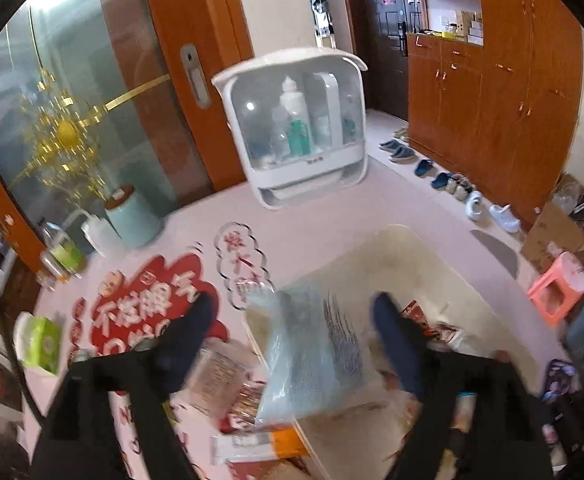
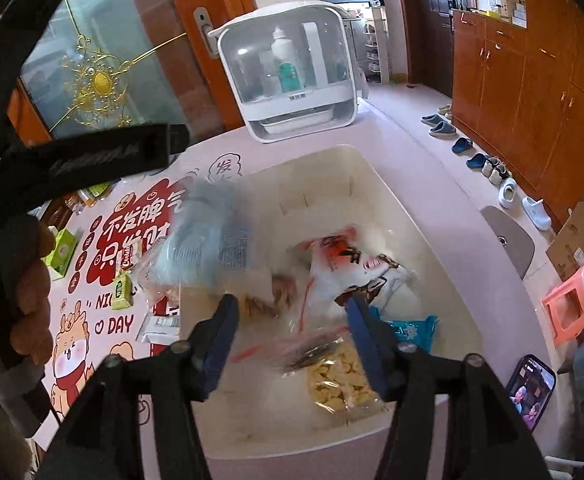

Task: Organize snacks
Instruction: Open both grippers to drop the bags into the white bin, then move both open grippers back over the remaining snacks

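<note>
My left gripper (image 1: 292,316) stands wide open above the near left rim of a cream plastic bin (image 1: 411,240). A blurred pale blue snack bag (image 1: 307,352) hangs between its fingers and touches neither pad. In the right wrist view the same blue bag (image 2: 204,236) is over the bin's left wall (image 2: 371,168). My right gripper (image 2: 292,308) is open over the bin. Just below it lies a clear zip bag of yellow snacks (image 2: 335,376), free of the pads. A red-and-white bag (image 2: 343,256) and a blue packet (image 2: 407,330) also lie in the bin.
More snack packs lie on the printed table mat left of the bin: a green carton (image 2: 122,296) and a white packet (image 2: 160,326). A white cabinet with bottles (image 1: 295,128) stands behind. A phone (image 2: 531,392) lies near the right table edge, a tissue box (image 1: 42,342) at far left.
</note>
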Demonstrator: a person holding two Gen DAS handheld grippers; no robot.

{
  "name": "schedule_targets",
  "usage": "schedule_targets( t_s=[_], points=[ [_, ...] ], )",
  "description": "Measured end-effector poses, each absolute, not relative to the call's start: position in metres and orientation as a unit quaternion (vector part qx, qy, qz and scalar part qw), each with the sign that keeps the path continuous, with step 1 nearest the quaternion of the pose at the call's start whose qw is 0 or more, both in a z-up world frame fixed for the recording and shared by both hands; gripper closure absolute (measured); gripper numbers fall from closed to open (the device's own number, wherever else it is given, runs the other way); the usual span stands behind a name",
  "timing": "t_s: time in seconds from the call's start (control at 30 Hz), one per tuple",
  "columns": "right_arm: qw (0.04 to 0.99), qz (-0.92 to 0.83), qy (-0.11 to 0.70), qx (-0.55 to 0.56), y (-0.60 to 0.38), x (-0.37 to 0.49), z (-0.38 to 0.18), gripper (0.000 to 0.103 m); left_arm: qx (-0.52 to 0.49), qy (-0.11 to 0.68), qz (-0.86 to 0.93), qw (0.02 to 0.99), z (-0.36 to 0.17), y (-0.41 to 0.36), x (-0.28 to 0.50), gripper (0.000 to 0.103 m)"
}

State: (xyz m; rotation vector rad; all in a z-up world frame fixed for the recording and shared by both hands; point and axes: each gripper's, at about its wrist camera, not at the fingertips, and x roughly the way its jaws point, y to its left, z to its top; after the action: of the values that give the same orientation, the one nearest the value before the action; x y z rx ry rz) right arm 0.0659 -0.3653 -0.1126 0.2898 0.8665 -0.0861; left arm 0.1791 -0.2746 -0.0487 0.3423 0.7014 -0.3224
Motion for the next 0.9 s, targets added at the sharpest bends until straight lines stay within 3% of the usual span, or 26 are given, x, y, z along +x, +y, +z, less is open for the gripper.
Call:
schedule_targets(
  t_s=[0.07, 0.9],
  points=[
    [0.896, -0.045, 0.417, 0.145, -0.369, 0.066, -0.113, 0.037, 0.181, 0.331, -0.15, 0.914, -0.05, -0.273, 0.175, 0.015],
    [0.9, -0.096, 0.393, 0.16, -0.326, 0.047, -0.088, 0.037, 0.175, 0.326, -0.095, 0.924, -0.019, -0.125, 0.123, 0.014]
  ],
)
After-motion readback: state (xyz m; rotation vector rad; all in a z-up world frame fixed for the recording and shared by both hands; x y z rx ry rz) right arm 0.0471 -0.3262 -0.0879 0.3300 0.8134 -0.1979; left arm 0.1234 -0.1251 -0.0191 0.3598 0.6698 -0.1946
